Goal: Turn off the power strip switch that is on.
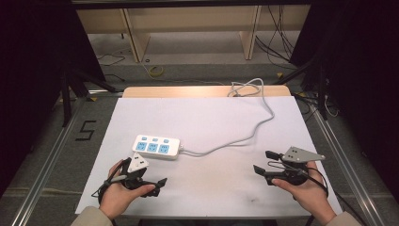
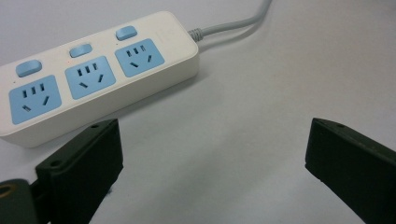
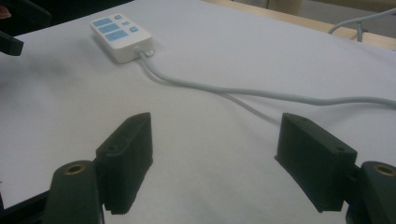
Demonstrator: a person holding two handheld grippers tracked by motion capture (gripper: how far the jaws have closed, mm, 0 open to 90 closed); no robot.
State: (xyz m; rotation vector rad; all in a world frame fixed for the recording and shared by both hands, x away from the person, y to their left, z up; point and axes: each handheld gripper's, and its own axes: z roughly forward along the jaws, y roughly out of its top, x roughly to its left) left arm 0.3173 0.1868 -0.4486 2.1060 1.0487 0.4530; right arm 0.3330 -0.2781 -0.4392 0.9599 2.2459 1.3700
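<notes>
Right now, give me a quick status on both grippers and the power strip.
Left gripper open, empty. Right gripper open, empty. Power strip flat on table, untouched, cord trailing away. Nothing in the way.

High view looks down the table; both tool views, low and seemingly close, share the power strip (image 1: 157,147).

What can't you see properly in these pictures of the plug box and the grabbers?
- Power strip: its left end is cut off by the edge of the left gripper view.
- Cable: its far end drops behind the table edge in the high view, so the plug is hidden.
- Switch markings: too small in the right gripper view.
</notes>
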